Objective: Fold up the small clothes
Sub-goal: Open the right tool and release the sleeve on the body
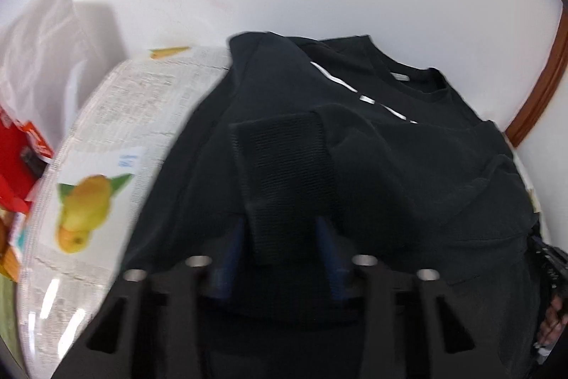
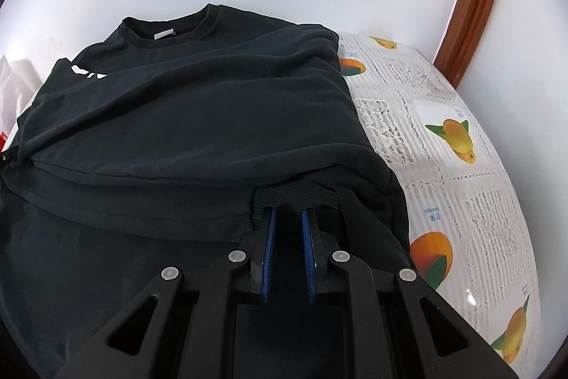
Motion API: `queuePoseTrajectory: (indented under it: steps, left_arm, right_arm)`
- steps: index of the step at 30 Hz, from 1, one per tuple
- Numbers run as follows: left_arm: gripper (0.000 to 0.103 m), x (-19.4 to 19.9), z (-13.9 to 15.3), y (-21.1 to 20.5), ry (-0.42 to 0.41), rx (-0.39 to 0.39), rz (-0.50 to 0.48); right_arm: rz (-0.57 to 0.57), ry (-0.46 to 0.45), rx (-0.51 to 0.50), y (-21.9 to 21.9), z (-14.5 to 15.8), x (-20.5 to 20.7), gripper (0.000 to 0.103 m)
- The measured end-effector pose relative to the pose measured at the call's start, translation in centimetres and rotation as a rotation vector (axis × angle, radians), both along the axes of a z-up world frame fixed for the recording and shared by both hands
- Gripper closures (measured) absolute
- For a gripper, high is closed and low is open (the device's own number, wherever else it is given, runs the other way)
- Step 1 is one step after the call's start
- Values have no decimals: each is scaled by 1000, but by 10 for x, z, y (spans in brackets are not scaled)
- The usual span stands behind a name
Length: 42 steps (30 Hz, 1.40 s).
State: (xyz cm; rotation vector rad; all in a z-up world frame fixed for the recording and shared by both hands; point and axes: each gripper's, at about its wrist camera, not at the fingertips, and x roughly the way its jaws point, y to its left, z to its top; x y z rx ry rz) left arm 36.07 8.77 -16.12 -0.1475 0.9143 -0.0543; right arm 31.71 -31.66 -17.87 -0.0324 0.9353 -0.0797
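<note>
Black cotton T-shirt [image 2: 198,102] lies on the bench [image 2: 461,137], which is covered in a fruit-printed plastic cloth; neckline at the far side, both side panels already folded inward. Long axis runs away from both cameras, collar farthest.

Left tongs [image 1: 284,222]: narrowed around a black ribbed strip of fabric that drapes between the blue pads; whether the pads press it, cannot tell.

Right tongs [image 2: 289,219]: nearly closed, clamped on the near hem at the shirt's right corner.

Judgement: both hands sit at the hem end, so the next fold carries hem towards collar.
</note>
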Motion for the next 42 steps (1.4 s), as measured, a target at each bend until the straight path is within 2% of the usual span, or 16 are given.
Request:
queuePoseTrajectory:
  steps: [2,3,7,12,15,20,22,24,32,34,38,40,42]
  left_arm:
    - [90,-1,4,-5,-26,65,26]
    - [91,-2,8,-4,-39,74,24]
    - [92,-14,22,12,-60,16,42]
    - [91,-22,10,15,-19,43,34]
    - [90,-23,13,16,-13,37,39]
    - [84,-33,21,19,2,56,55]
    - [70,-42,26,19,-16,76,68]
    - [64,-57,33,20,-42,83,73]
    - [63,-115,62,20,-115,122,71]
    - [57,-127,66,21,-124,114,73]
    - [56,-152,66,24,-105,113,60]
    - [50,-165,62,29,-96,118,64]
    - [47,-179,55,37,-74,86,70]
  right_arm:
    - [0,-3,-9,1,-1,0,89]
    - [2,-3,-12,1,-1,0,89]
    - [-13,1,23,-6,-1,1,92]
    - [-26,9,45,-11,0,1,93]
    - [-44,34,70,-18,5,-6,91]
    - [-78,3,118,-40,17,-36,83]
    - [-97,-21,113,-46,22,-49,82]
    - [-116,-41,81,-49,28,-63,77]
    - [-146,-108,-21,-53,46,-116,73]
    - [-144,-100,-20,-54,46,-126,72]
    - [-122,-61,-8,-53,40,-145,72]
    - [-122,-49,-3,-52,36,-154,67]
    - [-128,-50,13,-55,33,-166,55]
